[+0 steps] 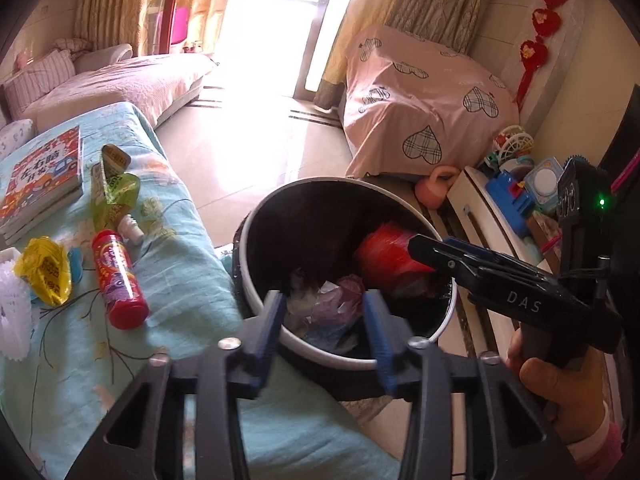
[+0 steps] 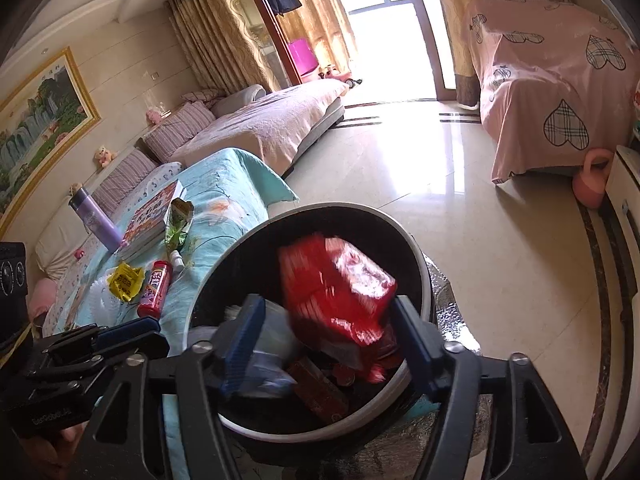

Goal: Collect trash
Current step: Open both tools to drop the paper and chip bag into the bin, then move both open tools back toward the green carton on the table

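Note:
A round black bin with a white rim (image 1: 404, 354) (image 2: 240, 428) stands beside the table and holds crumpled wrappers. A red wrapper (image 2: 340, 292) (image 1: 386, 256) is blurred between my right gripper's open fingers, over the bin. My right gripper (image 2: 328, 340) shows in the left wrist view (image 1: 424, 250) above the bin. My left gripper (image 1: 326, 320) is open and empty over the bin's near rim. On the table lie a yellow wrapper (image 1: 46, 268) (image 2: 126, 280), a green wrapper (image 1: 114, 192) (image 2: 180, 224), a red candy tube (image 1: 120, 280) (image 2: 156, 288) and a small white bottle (image 1: 132, 230).
The table has a light blue cloth (image 1: 180, 240). A stack of books (image 1: 40, 180), a purple flask (image 2: 96, 220) and white paper cups (image 1: 14, 316) are on it. A pink sofa (image 2: 260, 128), a pink covered furniture piece (image 1: 420, 108) and a toy shelf (image 1: 512, 196) surround the tiled floor.

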A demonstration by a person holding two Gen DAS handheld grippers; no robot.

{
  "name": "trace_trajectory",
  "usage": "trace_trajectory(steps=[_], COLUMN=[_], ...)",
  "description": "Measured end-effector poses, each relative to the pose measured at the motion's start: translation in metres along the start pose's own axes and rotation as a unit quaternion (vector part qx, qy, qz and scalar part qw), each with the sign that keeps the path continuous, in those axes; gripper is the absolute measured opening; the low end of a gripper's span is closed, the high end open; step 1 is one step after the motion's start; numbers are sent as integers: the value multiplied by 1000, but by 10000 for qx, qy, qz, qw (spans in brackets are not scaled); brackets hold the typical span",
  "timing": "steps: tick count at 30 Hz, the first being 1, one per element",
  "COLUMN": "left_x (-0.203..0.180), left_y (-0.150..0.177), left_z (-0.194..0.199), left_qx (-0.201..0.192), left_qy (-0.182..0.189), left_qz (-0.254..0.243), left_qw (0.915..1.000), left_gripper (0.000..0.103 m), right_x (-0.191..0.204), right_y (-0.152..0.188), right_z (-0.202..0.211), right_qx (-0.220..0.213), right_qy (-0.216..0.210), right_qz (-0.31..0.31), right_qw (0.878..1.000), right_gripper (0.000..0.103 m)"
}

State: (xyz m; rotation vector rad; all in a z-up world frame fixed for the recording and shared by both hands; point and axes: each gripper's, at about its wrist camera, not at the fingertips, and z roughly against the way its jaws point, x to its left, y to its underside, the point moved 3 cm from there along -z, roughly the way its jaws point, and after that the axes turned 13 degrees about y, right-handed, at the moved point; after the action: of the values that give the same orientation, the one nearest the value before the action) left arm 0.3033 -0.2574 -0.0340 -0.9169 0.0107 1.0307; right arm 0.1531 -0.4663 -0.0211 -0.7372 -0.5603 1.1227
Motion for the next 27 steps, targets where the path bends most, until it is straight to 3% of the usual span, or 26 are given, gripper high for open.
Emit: trace_trajectory(steps=[10,18,27], left_x=[10,37,66], left_y=[38,85,122], left_z=[50,101,157], left_qx=[-280,-444,-631], left_qy=[-164,-516,-893], left_qz=[121,614,1089], left_qw=[9994,9958,9880], left_gripper=[61,63,63], right_x=[17,62,130], right_y=[12,32,58], right_z=[27,46,42], right_qx=[-238,-323,-95], right_qy=[-160,-575,-1009], right_qz=[-151,-60,390], right_qw=[9995,9978,9941], right_gripper=[89,91,91])
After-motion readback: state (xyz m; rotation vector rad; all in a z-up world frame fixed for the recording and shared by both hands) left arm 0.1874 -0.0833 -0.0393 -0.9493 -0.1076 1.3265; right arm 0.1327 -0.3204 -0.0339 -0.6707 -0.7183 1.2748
